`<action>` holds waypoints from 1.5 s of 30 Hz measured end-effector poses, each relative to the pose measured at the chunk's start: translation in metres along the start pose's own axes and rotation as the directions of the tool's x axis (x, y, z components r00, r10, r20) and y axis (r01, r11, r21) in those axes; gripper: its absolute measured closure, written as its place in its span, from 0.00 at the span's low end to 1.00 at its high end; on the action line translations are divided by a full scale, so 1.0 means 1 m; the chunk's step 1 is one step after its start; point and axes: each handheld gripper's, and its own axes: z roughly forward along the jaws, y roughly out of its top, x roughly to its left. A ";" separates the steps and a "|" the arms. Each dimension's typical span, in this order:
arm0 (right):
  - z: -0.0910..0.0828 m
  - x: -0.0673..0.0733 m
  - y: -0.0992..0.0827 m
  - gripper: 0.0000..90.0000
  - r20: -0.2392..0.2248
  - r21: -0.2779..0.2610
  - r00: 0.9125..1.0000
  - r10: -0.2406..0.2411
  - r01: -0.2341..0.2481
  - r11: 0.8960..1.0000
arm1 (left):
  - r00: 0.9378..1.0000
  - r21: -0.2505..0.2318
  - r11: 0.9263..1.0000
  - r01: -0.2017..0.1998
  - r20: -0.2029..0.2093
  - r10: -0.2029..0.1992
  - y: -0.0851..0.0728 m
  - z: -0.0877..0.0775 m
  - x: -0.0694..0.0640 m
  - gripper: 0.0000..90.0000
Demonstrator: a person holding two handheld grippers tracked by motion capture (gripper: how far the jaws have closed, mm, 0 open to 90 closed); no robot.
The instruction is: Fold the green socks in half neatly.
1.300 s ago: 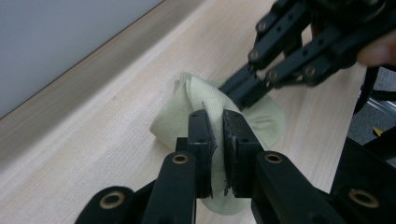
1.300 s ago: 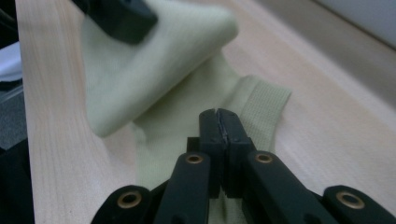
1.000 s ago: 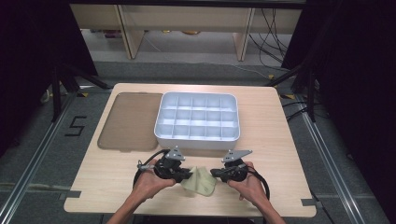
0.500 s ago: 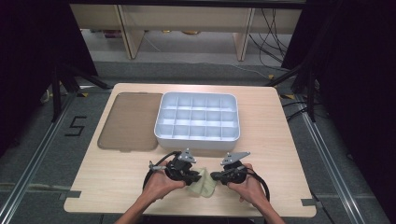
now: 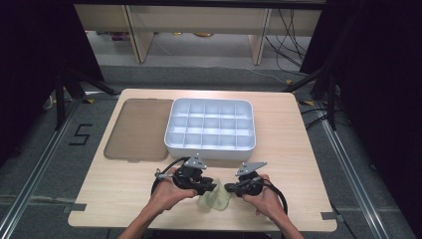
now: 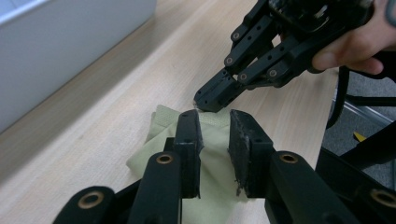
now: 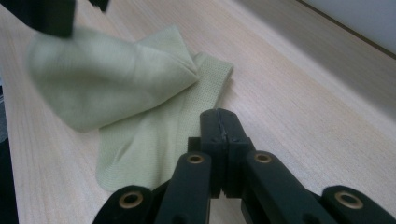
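A pale green cloth [image 5: 215, 200] lies crumpled on the wooden table near its front edge, between both hands. My left gripper [image 5: 213, 186] reaches over it from the left. In the left gripper view its jaws [image 6: 215, 121] stand a little apart and have just been opening, with the cloth [image 6: 163, 121] under and between them but not pressed. My right gripper [image 5: 228, 188] comes in from the right, shut. Its tip [image 6: 208, 100] sits at the cloth's far hem. The right gripper view shows its jaws [image 7: 219, 116] closed flush beside the ribbed hem of the cloth [image 7: 126, 93].
A white compartment tray [image 5: 210, 149] stands just behind the hands at mid-table. A flat brown lid [image 5: 137, 129] lies to its left. The table's front edge runs close under the forearms.
The left hand has shifted slightly right onto the cloth, and its jaws have parted. The cloth looks more bunched. The right hand has kept still.
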 end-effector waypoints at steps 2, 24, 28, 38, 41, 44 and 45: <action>0.000 0.000 0.000 1.00 0.001 -0.001 1.000 0.001 -0.001 1.000 | 1.000 -0.005 1.000 0.002 -0.014 -0.002 -0.003 -0.006 0.003 0.82; -0.018 0.023 0.010 0.98 -0.035 -0.078 0.997 -0.074 0.071 0.994 | 0.998 0.128 0.991 -0.039 -0.052 0.046 -0.035 0.012 0.005 0.89; -0.007 0.020 0.007 0.99 0.010 -0.024 0.996 -0.086 0.087 0.996 | 0.996 0.170 0.984 -0.059 -0.049 0.068 -0.043 0.016 0.004 0.90; -0.003 0.012 0.008 0.99 0.037 -0.009 0.995 -0.091 0.092 0.996 | 0.992 0.208 0.973 -0.101 -0.048 0.114 -0.047 0.019 -0.006 0.91; -0.006 0.012 0.008 0.99 0.036 -0.033 0.994 -0.104 0.105 0.994 | 0.995 0.182 0.980 -0.077 -0.049 0.088 -0.046 0.020 -0.008 0.91; -0.020 0.023 0.009 0.99 0.012 -0.057 0.993 -0.121 0.121 0.991 | 0.992 0.163 0.981 -0.101 -0.064 0.113 -0.034 0.008 -0.006 0.93; -0.022 0.026 0.008 0.99 -0.003 -0.055 0.992 -0.125 0.124 0.991 | 0.990 0.152 0.983 -0.104 -0.075 0.116 -0.030 0.006 -0.005 0.94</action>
